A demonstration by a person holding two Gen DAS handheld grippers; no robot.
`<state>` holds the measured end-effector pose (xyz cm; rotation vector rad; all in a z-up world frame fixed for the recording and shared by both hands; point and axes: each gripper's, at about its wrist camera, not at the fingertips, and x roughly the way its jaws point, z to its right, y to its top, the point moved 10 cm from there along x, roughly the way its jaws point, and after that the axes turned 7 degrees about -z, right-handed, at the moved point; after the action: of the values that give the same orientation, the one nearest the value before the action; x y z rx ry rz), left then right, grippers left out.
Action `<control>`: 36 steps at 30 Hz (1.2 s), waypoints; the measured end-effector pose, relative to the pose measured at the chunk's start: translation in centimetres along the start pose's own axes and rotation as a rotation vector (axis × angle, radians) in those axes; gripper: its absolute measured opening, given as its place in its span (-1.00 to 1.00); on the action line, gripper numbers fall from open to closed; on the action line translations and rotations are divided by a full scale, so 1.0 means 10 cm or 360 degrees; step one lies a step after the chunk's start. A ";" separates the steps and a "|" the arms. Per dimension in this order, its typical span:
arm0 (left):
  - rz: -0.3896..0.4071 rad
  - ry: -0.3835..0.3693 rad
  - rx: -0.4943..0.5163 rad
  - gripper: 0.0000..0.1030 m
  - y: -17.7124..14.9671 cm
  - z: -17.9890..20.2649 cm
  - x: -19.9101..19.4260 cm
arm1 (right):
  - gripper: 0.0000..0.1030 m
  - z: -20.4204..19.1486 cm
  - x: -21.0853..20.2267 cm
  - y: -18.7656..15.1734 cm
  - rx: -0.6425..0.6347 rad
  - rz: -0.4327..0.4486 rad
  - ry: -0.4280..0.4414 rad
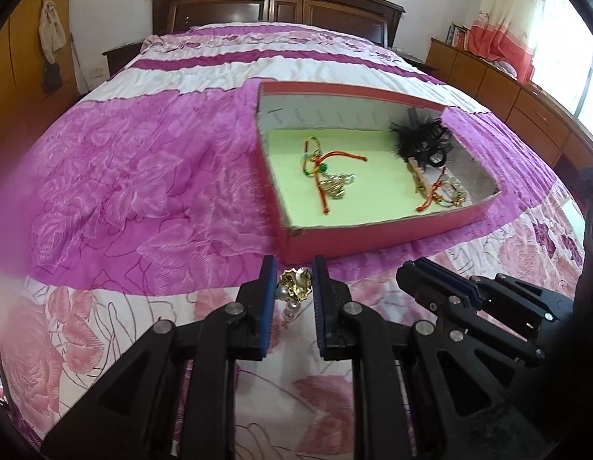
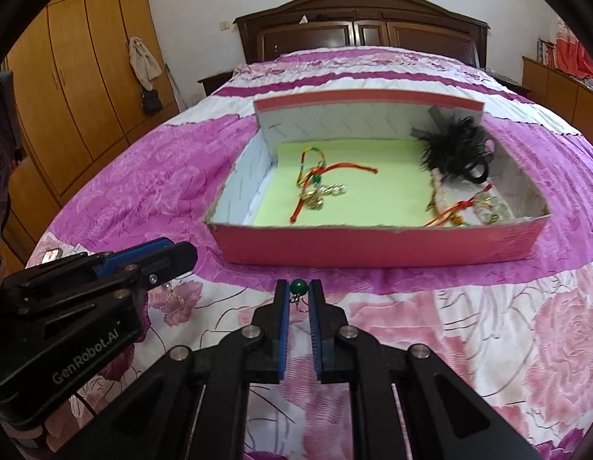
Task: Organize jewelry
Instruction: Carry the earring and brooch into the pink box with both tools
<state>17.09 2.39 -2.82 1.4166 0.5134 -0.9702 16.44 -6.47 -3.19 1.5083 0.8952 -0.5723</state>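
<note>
bedroom walls, a dark wooden headboard [image 1: 277,4] and a wooden wardrobe [image 2: 78,88] are seen behind a bed covered by a pink and purple floral bedspread [image 1: 124,176]. on the bedspread, towards the foot edge of the bed, a red cardboard box [image 2: 373,247] with a pale green floor is set, open at the top.

inside the box, red and multicoloured cords with gold chain pieces [image 2: 315,191] are laid near the middle, and a black feathered hair piece [image 2: 457,149] is tucked in the far right corner, with more red cord and gold pieces [image 2: 472,209] near the front right corner.

from the left wrist view, the left gripper [image 1: 294,274] is seen clamped on a gold earring with pearl drops [image 1: 292,287], held just in front of the box's near corner; the right gripper [image 1: 434,272] is seen from the side, its load hidden.

from the right wrist view, the right gripper [image 2: 297,291] is shown pinched on a green bead earring [image 2: 297,288] with a small hook hanging under it, just before the box's front wall. the left gripper [image 2: 170,258] appears at the left edge, with a gold piece dangling below its tips. the near box wall hides less of the floor here.
</note>
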 end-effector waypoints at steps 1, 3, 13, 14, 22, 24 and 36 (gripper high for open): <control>0.0006 -0.0003 0.0006 -0.80 0.01 0.03 -0.02 | -0.78 0.03 -0.04 0.01 0.0007 0.0010 -0.0001; 0.0017 -0.0011 0.0016 -0.80 0.04 0.11 -0.05 | -0.78 0.09 -0.09 0.02 0.0020 0.0020 -0.0004; 0.0058 -0.0034 0.0102 -0.81 0.17 0.51 -0.13 | -0.78 0.46 -0.38 0.10 0.0107 0.0102 -0.0035; 0.0061 -0.0035 0.0106 -0.80 0.19 0.54 -0.13 | -0.78 0.51 -0.41 0.11 0.0112 0.0112 -0.0041; 0.0087 -0.0037 0.0110 -0.80 0.33 0.72 -0.11 | -0.78 0.75 -0.55 0.25 0.0115 0.0183 -0.0094; 0.0099 -0.0033 0.0104 -0.80 0.39 0.74 -0.11 | -0.78 0.78 -0.56 0.29 0.0111 0.0199 -0.0097; 0.0195 0.0016 0.0016 -0.80 0.82 0.69 0.01 | -0.78 0.95 -0.50 0.72 0.0033 0.0301 -0.0124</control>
<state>22.07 -5.22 2.88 1.4454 0.4244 -0.8692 20.74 -16.57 3.68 1.5590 0.6797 -0.4991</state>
